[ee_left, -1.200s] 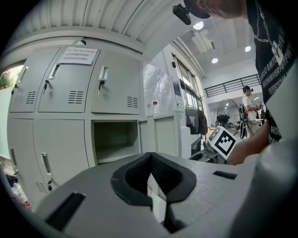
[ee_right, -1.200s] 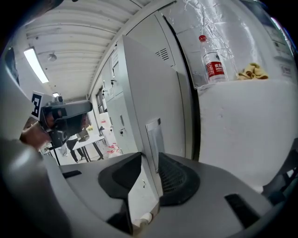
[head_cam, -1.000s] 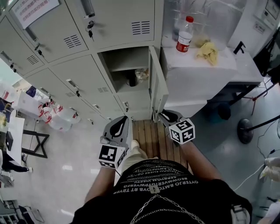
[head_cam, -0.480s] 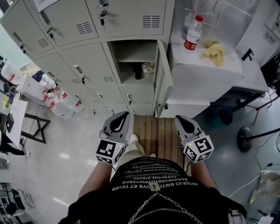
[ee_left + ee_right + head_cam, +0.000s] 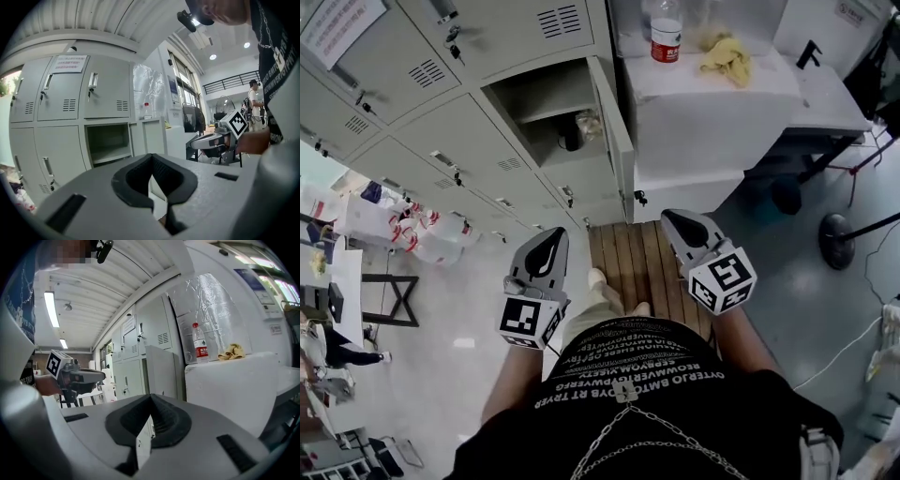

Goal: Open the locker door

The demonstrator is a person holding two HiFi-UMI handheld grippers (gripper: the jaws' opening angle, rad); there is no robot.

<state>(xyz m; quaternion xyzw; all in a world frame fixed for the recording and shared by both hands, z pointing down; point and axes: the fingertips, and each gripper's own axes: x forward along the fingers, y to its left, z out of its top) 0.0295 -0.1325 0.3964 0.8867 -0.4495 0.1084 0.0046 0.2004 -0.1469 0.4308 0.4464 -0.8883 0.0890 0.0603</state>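
The grey locker door stands swung open, edge-on to me, beside its open compartment. A dark cup stands on the compartment's lower shelf. My left gripper is held level in front of the lockers, shut and empty, well short of them. In its own view the left gripper points at the open compartment. My right gripper is also shut on nothing, apart from the door and below it. In its own view the right gripper faces the door.
A white cabinet right of the door carries a red-labelled bottle and a yellow cloth. I stand on a wooden platform. Water jugs sit at the left, a fan base at the right.
My right gripper has come away from the door's lower edge, back towards me and higher. The left gripper has drifted slightly. The door stays open.
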